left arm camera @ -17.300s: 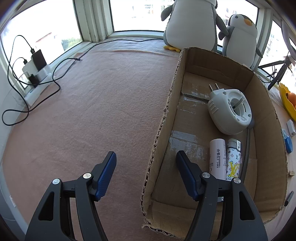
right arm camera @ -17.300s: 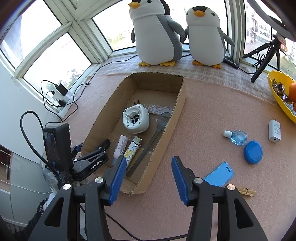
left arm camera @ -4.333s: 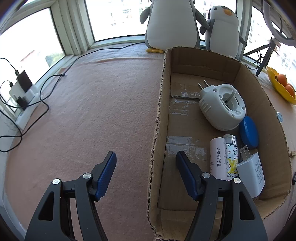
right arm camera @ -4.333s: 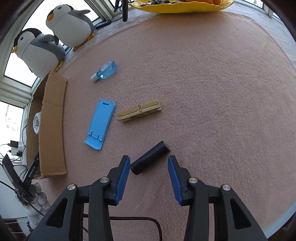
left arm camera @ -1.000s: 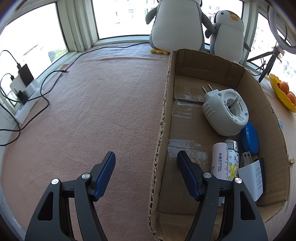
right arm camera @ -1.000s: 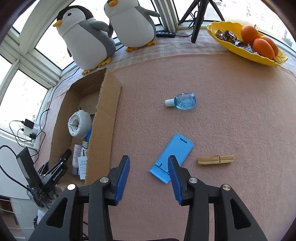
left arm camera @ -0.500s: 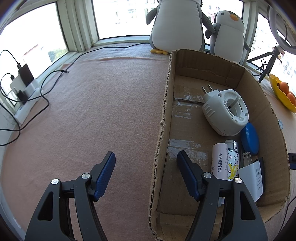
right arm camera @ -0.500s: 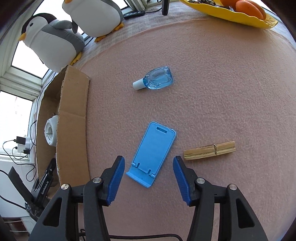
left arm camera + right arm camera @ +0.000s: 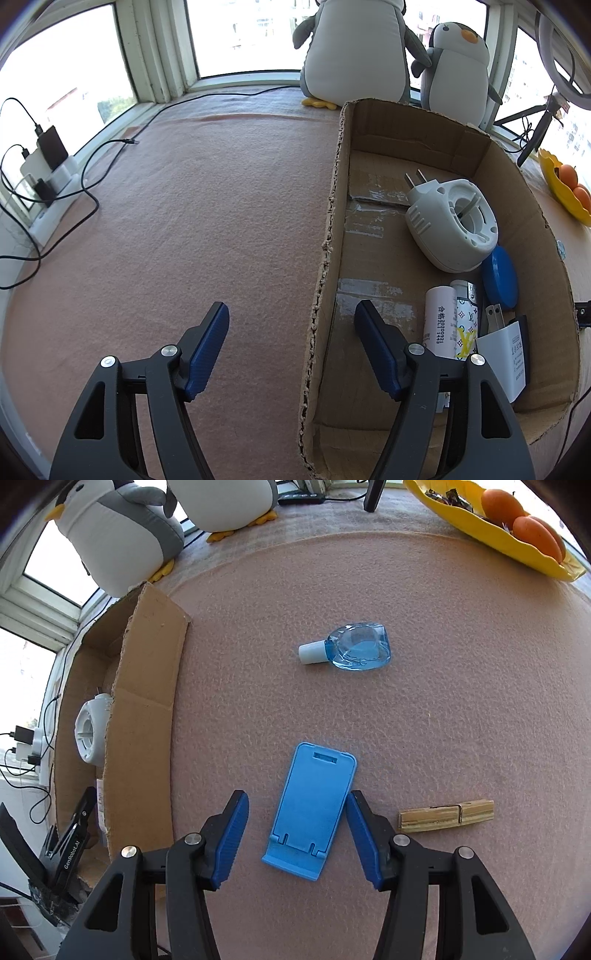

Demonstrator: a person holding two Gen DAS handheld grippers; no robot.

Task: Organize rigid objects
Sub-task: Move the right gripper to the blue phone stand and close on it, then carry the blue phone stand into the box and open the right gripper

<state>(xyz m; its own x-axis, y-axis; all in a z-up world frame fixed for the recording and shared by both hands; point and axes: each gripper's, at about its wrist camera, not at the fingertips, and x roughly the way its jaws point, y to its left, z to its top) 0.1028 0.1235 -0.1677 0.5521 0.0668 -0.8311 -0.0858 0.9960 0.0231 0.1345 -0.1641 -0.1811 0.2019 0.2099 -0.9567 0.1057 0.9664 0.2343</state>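
A cardboard box (image 9: 532,206) (image 9: 147,686) holds a white plug-in device (image 9: 452,221), a blue round lid (image 9: 500,277), a white tube (image 9: 437,317), a patterned lighter (image 9: 466,321) and a white charger (image 9: 504,354). My left gripper (image 9: 291,317) is open and straddles the box's left wall. In the right wrist view a blue phone stand (image 9: 314,805) lies flat on the pink mat. My right gripper (image 9: 295,812) is open, with a finger on each side of the stand's near end. A blue bottle (image 9: 351,648) and a wooden clothespin (image 9: 445,816) lie nearby.
Two plush penguins (image 9: 358,51) (image 9: 122,531) stand behind the box. A yellow fruit dish (image 9: 498,520) sits far right. A power strip with cables (image 9: 48,177) lies at the far left by the window. A tripod leg (image 9: 532,129) stands behind the box.
My right gripper has moved down and forward over the mat, so the blue phone stand now lies between its open fingers. The left gripper has not moved.
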